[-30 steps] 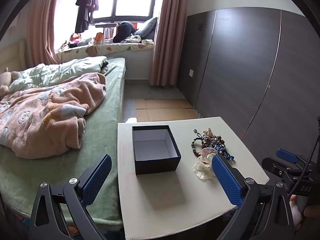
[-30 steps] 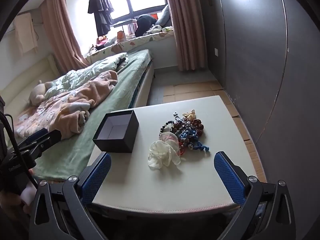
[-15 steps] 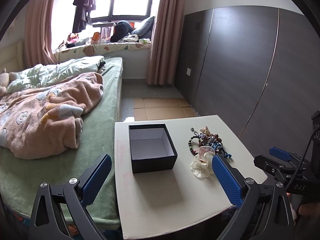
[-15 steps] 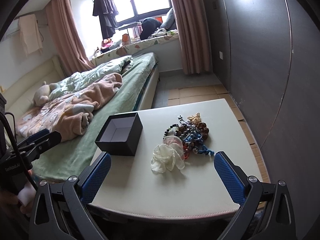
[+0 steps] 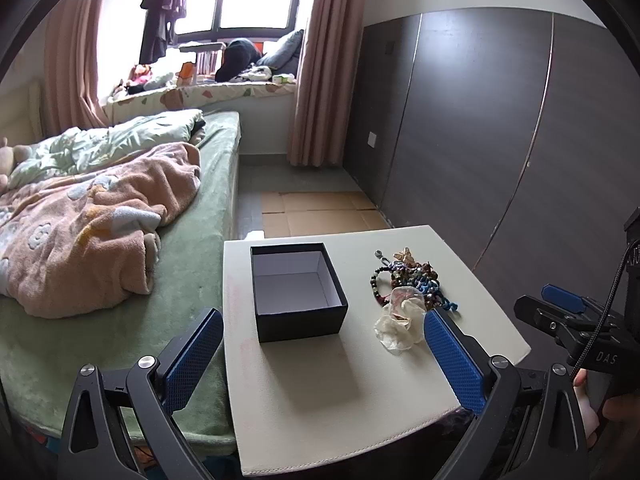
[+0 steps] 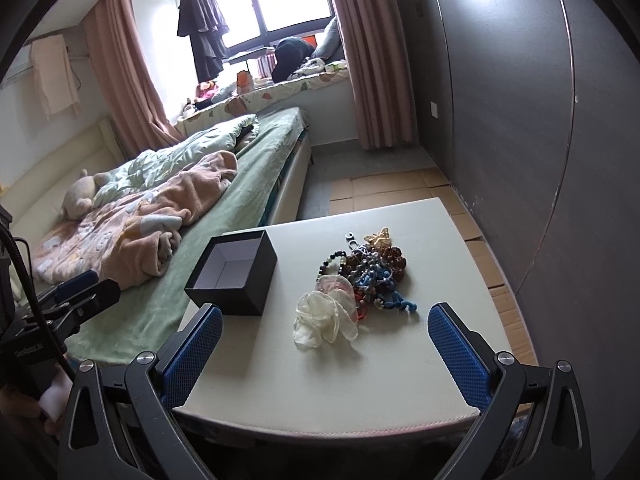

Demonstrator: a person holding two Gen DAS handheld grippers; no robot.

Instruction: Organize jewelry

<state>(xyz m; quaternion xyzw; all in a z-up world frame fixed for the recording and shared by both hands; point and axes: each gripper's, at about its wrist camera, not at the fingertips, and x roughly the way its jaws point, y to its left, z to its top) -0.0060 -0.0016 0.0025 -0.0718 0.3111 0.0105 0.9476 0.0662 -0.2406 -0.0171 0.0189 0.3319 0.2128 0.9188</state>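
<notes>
An open black box [image 5: 298,292] [image 6: 234,272] with a pale, bare inside stands on the cream table [image 5: 320,392] [image 6: 432,360]. To its right lies a tangled pile of beaded bracelets [image 5: 412,280] [image 6: 370,270], with a white sheer scrunchie [image 5: 400,324] [image 6: 324,318] at its near edge. My left gripper [image 5: 320,356] is open above the table's near edge, in front of the box. My right gripper [image 6: 326,350] is open, hovering just short of the scrunchie. Each gripper's jaws hold nothing.
A bed with a green sheet [image 5: 192,264] and a pink blanket [image 5: 92,232] runs along the table's left side. A dark panelled wall [image 5: 500,140] stands to the right. Flattened cardboard [image 5: 320,212] covers the floor beyond the table.
Both grippers have drifted slightly, so the table, box and jewelry sit a little differently in each view. The jaws stayed open and nothing on the table moved.
</notes>
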